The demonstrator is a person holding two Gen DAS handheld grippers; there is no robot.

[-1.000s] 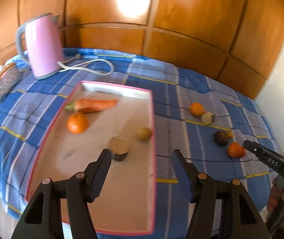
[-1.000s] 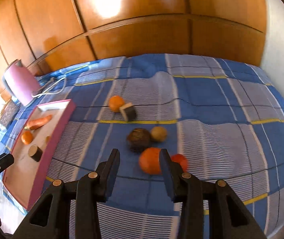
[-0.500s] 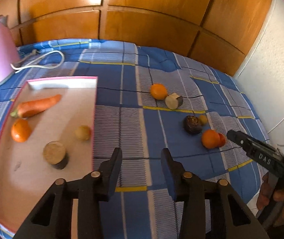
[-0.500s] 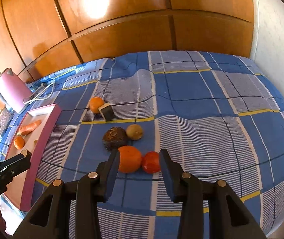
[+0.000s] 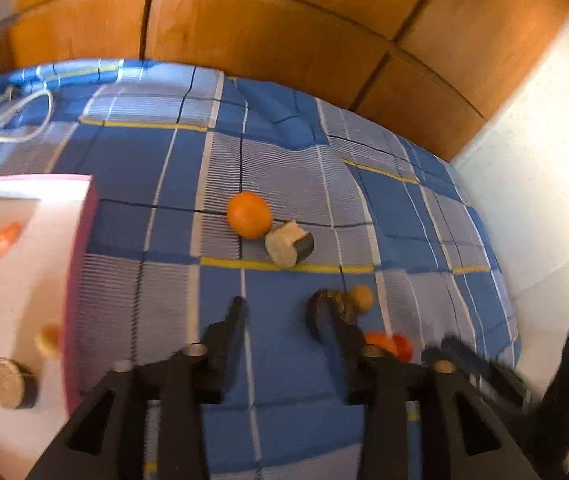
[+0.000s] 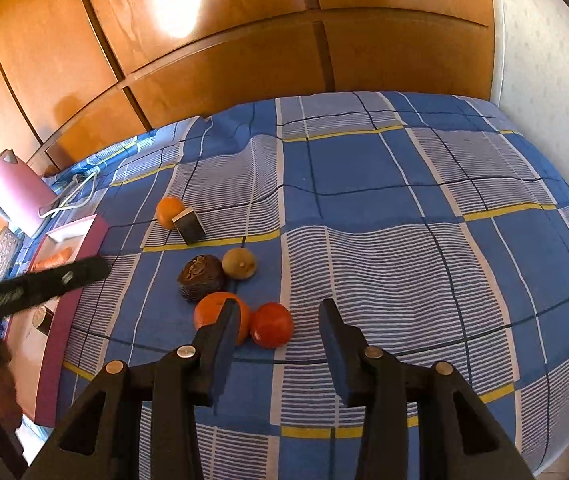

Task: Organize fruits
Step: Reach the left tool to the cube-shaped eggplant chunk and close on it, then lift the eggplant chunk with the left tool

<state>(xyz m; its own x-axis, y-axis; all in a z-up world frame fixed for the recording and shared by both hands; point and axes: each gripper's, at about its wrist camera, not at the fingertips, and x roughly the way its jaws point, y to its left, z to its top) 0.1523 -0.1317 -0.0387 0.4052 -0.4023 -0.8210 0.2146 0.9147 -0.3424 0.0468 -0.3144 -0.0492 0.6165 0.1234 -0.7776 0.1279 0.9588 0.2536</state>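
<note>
On the bed (image 6: 404,208), the tray (image 6: 84,240) is set toward the left edge, a carrot (image 6: 54,258) inside. The kettle (image 6: 14,194) is placed behind it. Six fruits are clustered mid-bed, right of the tray.

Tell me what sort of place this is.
Most likely a bedroom at home: the fruit lies on a blue checked bedspread that sags like a mattress, set against wooden wardrobe-style panels and a white wall. A pink electric kettle also stands on it.
</note>
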